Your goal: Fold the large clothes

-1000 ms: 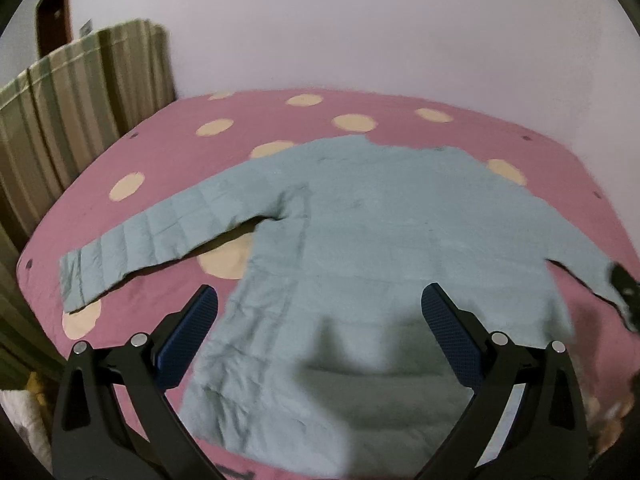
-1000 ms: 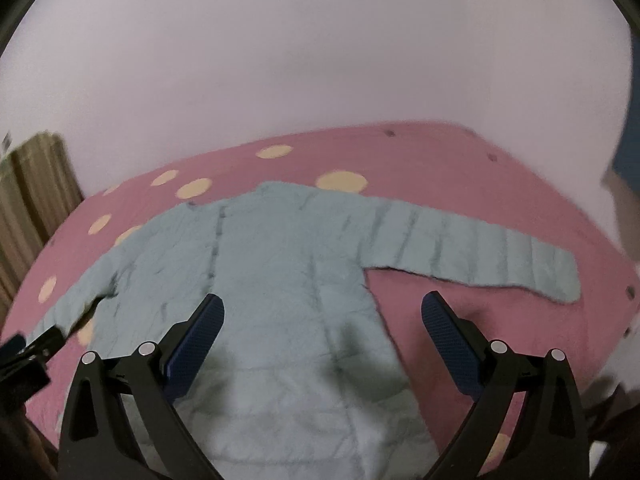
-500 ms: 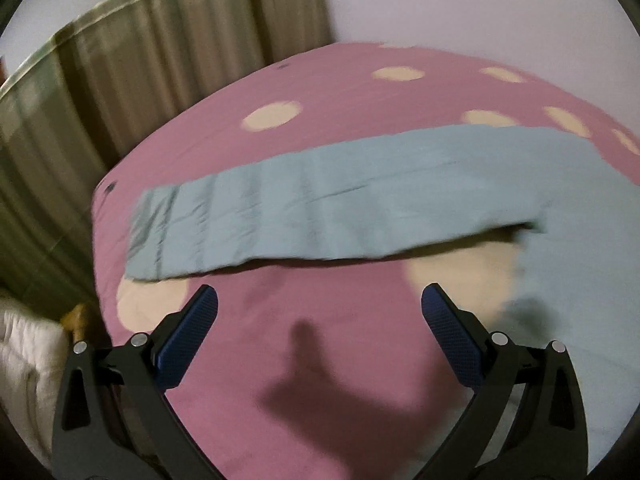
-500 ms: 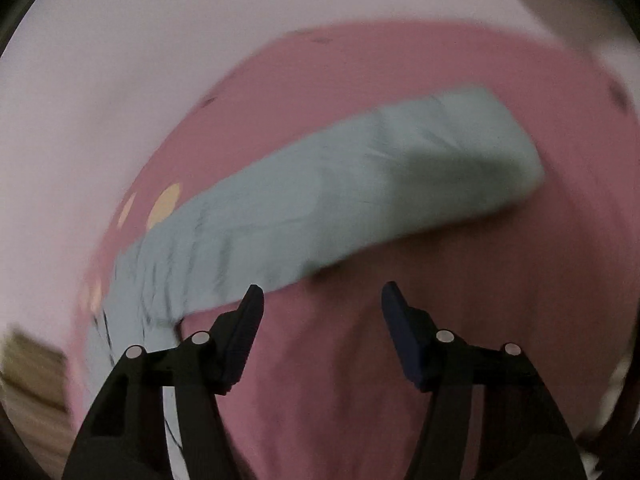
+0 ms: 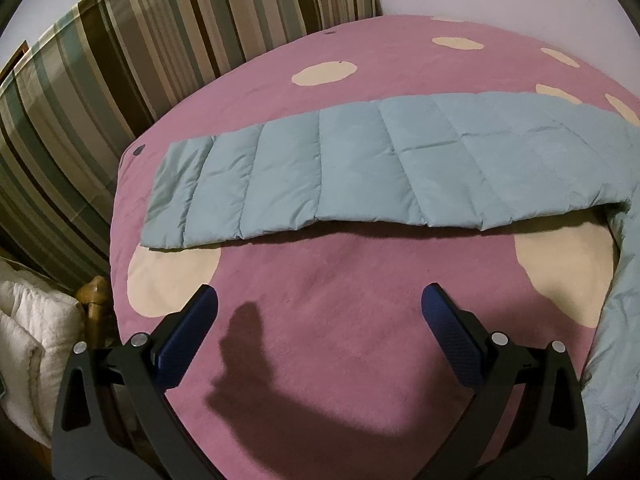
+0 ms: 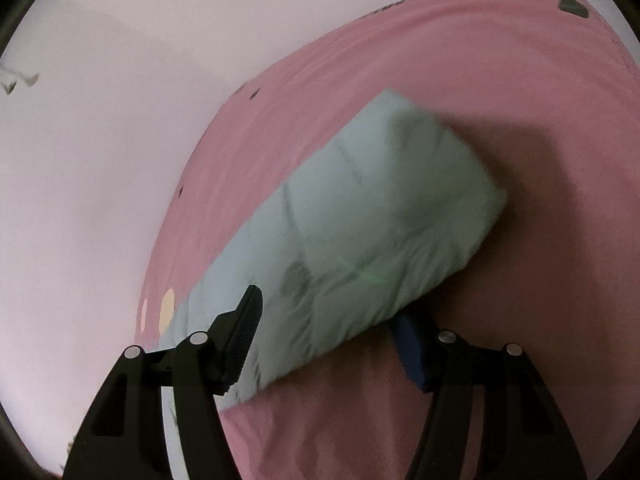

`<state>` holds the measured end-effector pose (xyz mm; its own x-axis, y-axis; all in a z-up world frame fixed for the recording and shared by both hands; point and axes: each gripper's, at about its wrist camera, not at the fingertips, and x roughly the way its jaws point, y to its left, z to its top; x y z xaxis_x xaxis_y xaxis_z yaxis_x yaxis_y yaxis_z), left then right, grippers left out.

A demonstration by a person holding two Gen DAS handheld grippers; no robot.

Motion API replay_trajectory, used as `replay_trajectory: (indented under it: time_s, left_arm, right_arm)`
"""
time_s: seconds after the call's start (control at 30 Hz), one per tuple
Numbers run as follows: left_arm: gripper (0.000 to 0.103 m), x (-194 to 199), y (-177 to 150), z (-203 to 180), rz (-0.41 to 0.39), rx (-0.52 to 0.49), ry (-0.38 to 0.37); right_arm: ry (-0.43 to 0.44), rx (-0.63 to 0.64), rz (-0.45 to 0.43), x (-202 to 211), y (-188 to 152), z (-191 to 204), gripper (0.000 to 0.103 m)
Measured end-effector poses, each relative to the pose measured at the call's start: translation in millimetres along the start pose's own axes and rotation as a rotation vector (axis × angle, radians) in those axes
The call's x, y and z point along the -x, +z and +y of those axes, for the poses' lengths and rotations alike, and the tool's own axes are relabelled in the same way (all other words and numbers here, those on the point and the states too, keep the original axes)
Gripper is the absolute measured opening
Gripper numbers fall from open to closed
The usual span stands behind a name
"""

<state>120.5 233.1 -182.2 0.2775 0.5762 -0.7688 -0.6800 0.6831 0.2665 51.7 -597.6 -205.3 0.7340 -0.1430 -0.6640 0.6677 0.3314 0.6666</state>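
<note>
The pale blue quilted jacket [image 5: 360,168] lies flat on the pink spotted bed [image 5: 320,320], one sleeve reaching toward each side edge; the left gripper [image 5: 320,308] hangs released just short of its sleeve, while the right gripper [image 6: 324,320] straddles the other sleeve [image 6: 360,232], jaws parted, contact unclear. Judged best: pinch near the cuffs, then fold inward; the jacket's body is cut off.

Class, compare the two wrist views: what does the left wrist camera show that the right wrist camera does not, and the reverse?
Only the left wrist view shows the striped curtain, a white quilt and the open left hand-held gripper short of one sleeve.

Only the right wrist view shows the right hand-held gripper straddling the other sleeve.

Both show the pink bedspread and pale blue quilted fabric.
</note>
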Motion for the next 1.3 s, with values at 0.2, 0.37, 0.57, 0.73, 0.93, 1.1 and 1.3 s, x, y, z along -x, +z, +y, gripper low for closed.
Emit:
replay_trajectory:
  time_s: [0.2, 0.37, 0.57, 0.73, 0.93, 1.1, 1.3]
  left_arm:
    - [0.101, -5.4, -4.8, 0.9, -0.003, 0.005, -0.005]
    - [0.101, -7.1, -5.3, 1.3, 0.004, 0.010, -0.012]
    - [0.101, -7.7, -4.8, 2.2, 0.005, 0.001, -0.002]
    - [0.101, -8.7, -4.5, 2.7, 0.008, 0.004, -0.008]
    - [0.101, -8.8, -4.7, 2.6, 0.008, 0.003, -0.007]
    - [0.101, -8.8, -3.8, 2.1, 0.003, -0.010, 0.009]
    - [0.101, -10.5, -4.0, 2.1, 0.006, -0.002, -0.002]
  right_arm:
    - [-0.031, -0.010, -0.090, 4.2, 10.0, -15.6, 0.046]
    - [-0.060, 0.020, -0.079, -7.2, 13.3, -5.2, 0.006]
    - [-0.076, 0.260, -0.136, 13.2, -13.8, 64.2, 0.005]
    - [0.003, 0.508, -0.115, 20.4, -68.5, 150.8, 0.005]
    - [0.129, 0.706, -0.019, 5.3, -136.2, 242.0, 0.004]
    - [0.193, 0.875, 0.071, -26.6, -206.6, 305.4, 0.004]
    - [0.230, 1.040, 0.173, -39.8, -290.5, 337.0, 0.004]
